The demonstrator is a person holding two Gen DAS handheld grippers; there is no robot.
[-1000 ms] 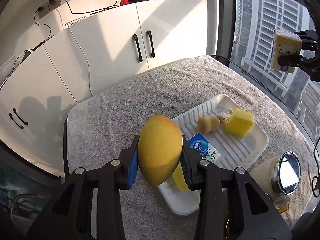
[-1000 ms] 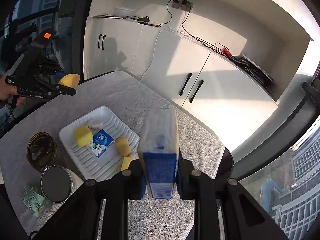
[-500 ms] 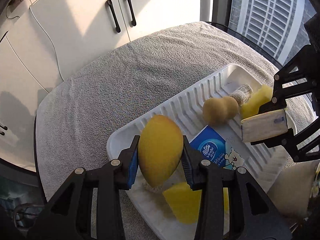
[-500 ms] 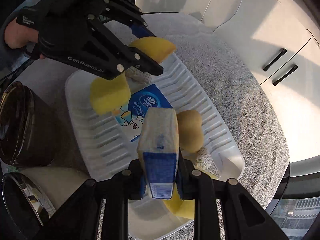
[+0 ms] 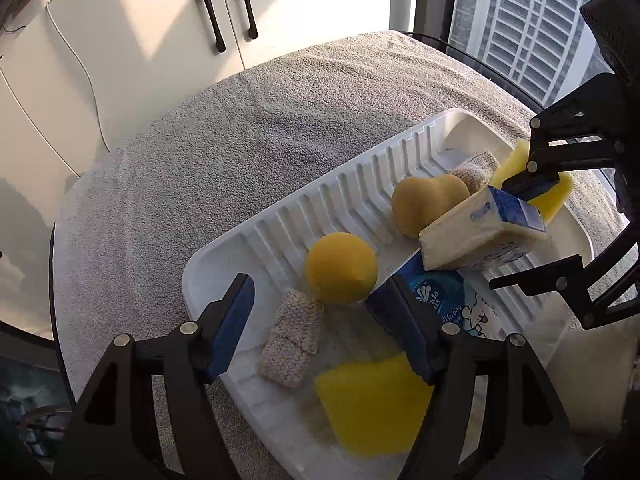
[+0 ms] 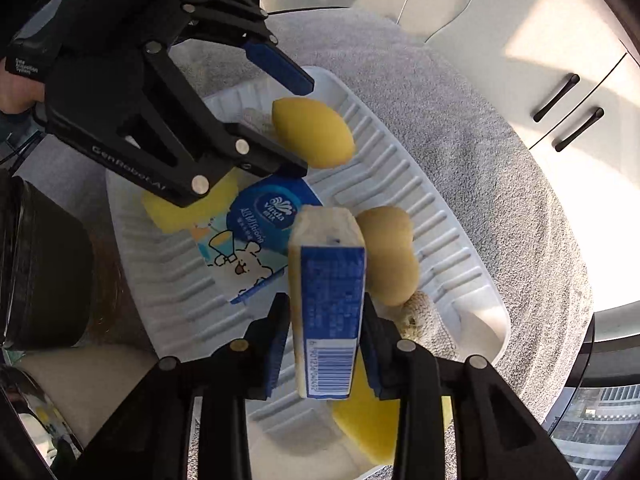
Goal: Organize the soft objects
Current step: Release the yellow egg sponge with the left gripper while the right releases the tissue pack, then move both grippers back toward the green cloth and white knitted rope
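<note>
Here both tools hang over the white ribbed tray, which lies on a grey towel covering the tabletop, toward the side away from the white cabinet doors. The left hand-held gripper has its jaws opening, the blue pads well apart, and the yellow mango-shaped soft toy sits between and just beyond them, touching neither pad, near the tray's long rim on the cabinet side. Beside the toy, toward that same end of the tray, lies a beige knitted piece, and a yellow sponge lies next to it at the tray's near edge, partly under the right finger. The right hand-held gripper is also opening its jaws; the wrapped sponge with the blue label stands tilted between them, and whether the pads are touching its sides cannot be told for sure, though a gap shows on the left. In the left wrist view that wrapped sponge rests with its lower end on a blue tissue pack in the middle of the tray. A tan gourd-shaped soft toy lies just beside it, touching a second knitted piece toward the tray's far end, where another yellow sponge shows behind the right tool's finger. A dark jar stands on the towel just outside the tray's long edge away from the cabinets.
</note>
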